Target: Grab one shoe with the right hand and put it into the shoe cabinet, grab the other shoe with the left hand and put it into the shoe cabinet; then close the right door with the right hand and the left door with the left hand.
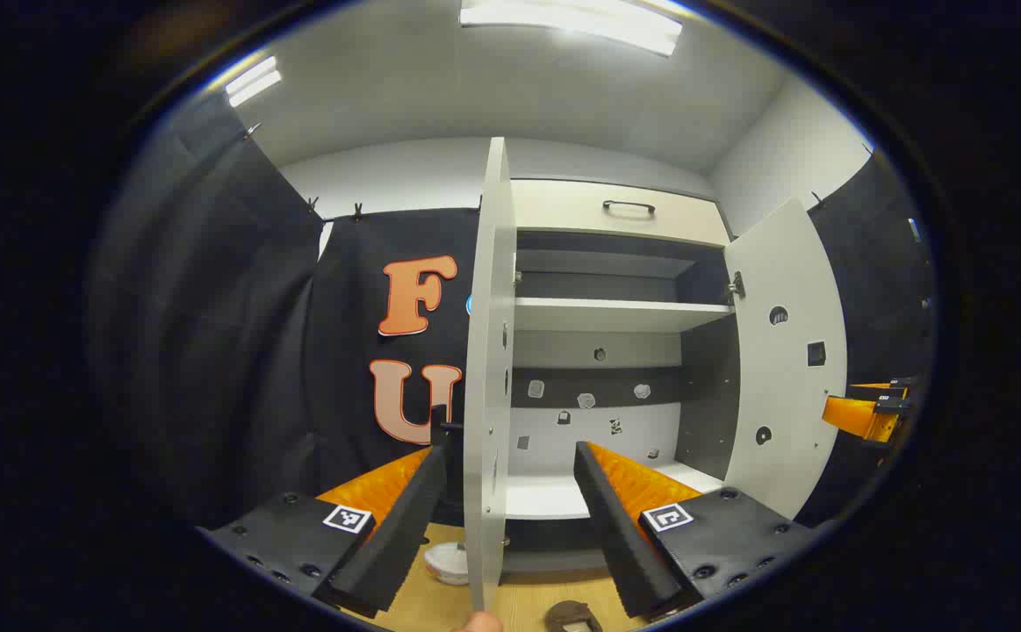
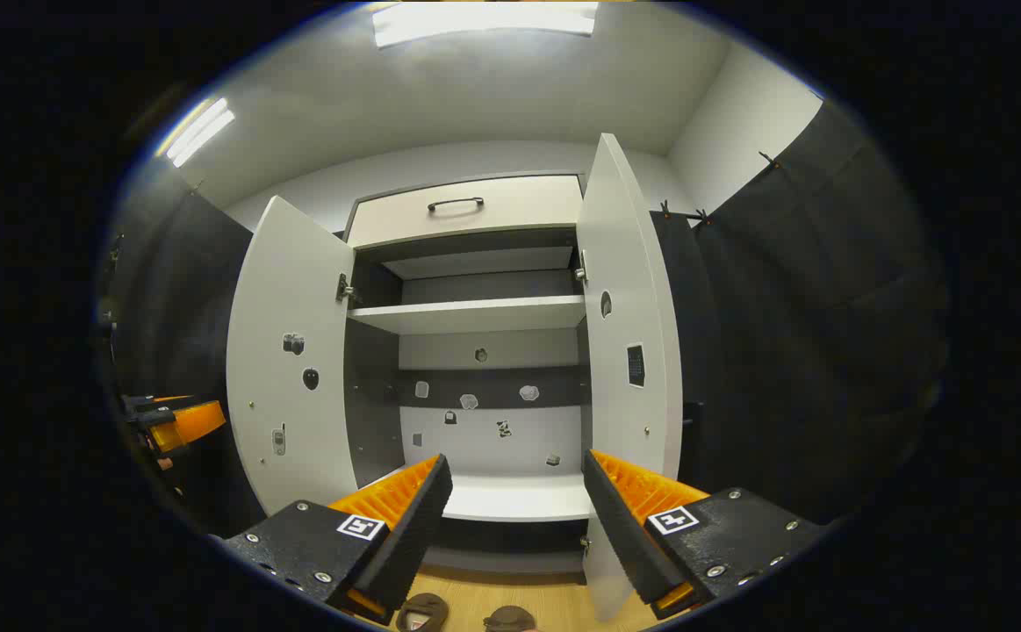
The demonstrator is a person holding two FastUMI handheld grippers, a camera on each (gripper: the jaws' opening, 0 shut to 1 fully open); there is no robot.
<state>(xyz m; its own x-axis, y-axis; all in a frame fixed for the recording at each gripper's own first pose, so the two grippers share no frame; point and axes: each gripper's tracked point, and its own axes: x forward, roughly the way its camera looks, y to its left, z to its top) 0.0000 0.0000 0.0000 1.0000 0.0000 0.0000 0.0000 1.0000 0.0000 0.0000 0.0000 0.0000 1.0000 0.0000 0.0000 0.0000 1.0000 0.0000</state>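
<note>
The shoe cabinet [image 2: 475,312] stands in front of me with both doors swung wide. In the right gripper view, two brown shoes [image 2: 422,612] [image 2: 510,619] lie on the wooden floor just below my open right gripper [image 2: 517,463], which points at the lower shelf [image 2: 519,502]. The left door [image 2: 291,369] and right door [image 2: 629,351] flank it. In the left gripper view, my left gripper [image 1: 510,456] is open with the left door's edge [image 1: 488,351] standing between its fingers, and one brown shoe [image 1: 571,617] shows at the bottom. The right gripper [image 1: 870,412] shows far right.
A drawer with a dark handle [image 2: 456,204] tops the cabinet. A white rounded object [image 1: 449,562] sits on the floor by the left door's foot. Black cloth walls hang on both sides. The left gripper [image 2: 176,421] shows at the left of the right gripper view.
</note>
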